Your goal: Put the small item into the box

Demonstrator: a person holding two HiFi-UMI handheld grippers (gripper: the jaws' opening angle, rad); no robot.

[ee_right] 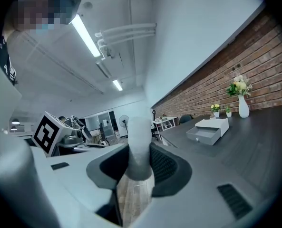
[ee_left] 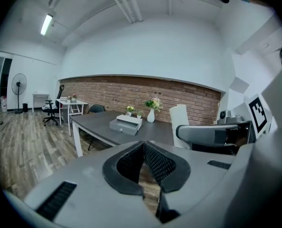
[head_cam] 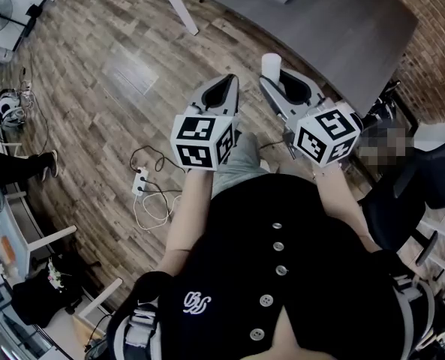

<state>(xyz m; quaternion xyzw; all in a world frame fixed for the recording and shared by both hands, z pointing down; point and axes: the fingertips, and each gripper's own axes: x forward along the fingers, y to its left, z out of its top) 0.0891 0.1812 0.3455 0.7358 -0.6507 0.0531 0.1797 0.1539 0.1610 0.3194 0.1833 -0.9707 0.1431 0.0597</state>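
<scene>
Step in hand: carrying. The small item is already gripped and, in my judgement, is being brought towards the box; it is not yet near it.

Small item: a white, smooth, upright cylinder (ee_right: pixel 140 127). It stands between the jaws of the right tool and sticks out above them. In the head view it shows as a white round end (head_cam: pixel 271 64) at the tip of this tool, over the wooden floor and just in front of the table edge.

Right tool (ee_right: pixel 139 151): closed on the white cylinder, with both dark ribbed pads pressing on its sides. It is held in the air in front of the person's body.

Left tool (ee_left: pixel 143 144): the jaws are together and there is nothing between them. It is held just beside the right tool (head_cam: pixel 281 81), with nothing to do at this moment.

Box: a low grey box with a white upper part (ee_right: pixel 208 129); its grey front part seems pulled out like a drawer. It stands on the table, well apart from both tools, near a white vase with flowers (ee_right: pixel 243 103).

Table: a long dark grey table (ee_right: pixel 259 141), ahead of the person.

Next move: I think the right tool must travel forward over the table until the cylinder is above the open grey part, then go down and only there release. The cylinder sticks far out of the jaws, so it may tip if it touches the box wall.
</scene>
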